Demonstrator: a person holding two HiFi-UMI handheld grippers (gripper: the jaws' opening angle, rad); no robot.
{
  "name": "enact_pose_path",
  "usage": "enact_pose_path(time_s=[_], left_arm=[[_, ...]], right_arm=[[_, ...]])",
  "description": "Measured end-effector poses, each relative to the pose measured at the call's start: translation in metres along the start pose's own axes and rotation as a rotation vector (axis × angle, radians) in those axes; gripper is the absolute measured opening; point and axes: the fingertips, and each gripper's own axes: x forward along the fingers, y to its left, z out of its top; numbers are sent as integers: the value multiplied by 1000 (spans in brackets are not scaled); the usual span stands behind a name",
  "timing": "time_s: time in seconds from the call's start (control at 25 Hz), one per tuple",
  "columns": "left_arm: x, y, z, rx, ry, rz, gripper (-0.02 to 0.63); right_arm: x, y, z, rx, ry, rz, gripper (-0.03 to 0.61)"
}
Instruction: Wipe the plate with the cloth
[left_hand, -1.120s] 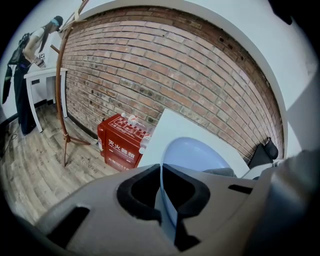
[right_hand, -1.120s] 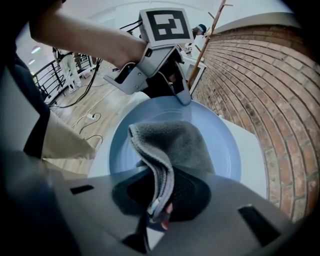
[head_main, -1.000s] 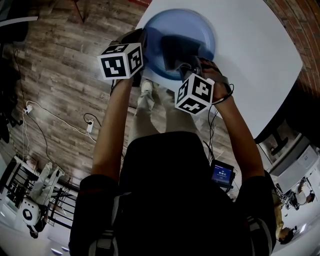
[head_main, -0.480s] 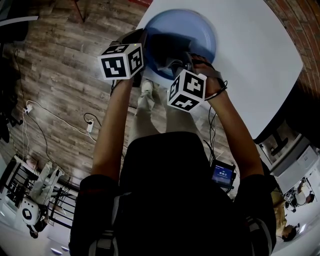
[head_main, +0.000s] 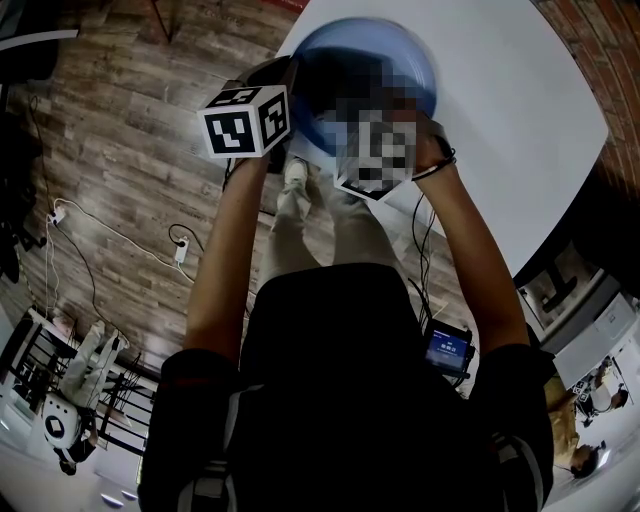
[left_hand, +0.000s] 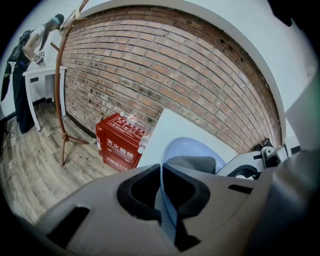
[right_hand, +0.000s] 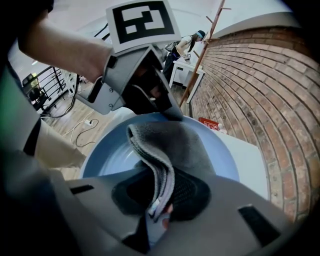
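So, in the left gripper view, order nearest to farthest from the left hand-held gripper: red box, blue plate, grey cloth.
1. Blue plate, rim between the jaws.
2. Grey cloth, on the plate, ahead.
3. Red box, on the floor, left.

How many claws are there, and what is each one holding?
2. The left claw is shut on the rim of the blue plate. The right claw is shut on the grey cloth, which lies against the plate's inside.
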Motion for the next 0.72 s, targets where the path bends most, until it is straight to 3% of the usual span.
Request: enact_pose_path(time_s=[0.72], left_arm=[[-1, 0, -2, -7, -3, 0, 29]], right_arm=[[1, -34, -16, 69, 25, -61, 54]])
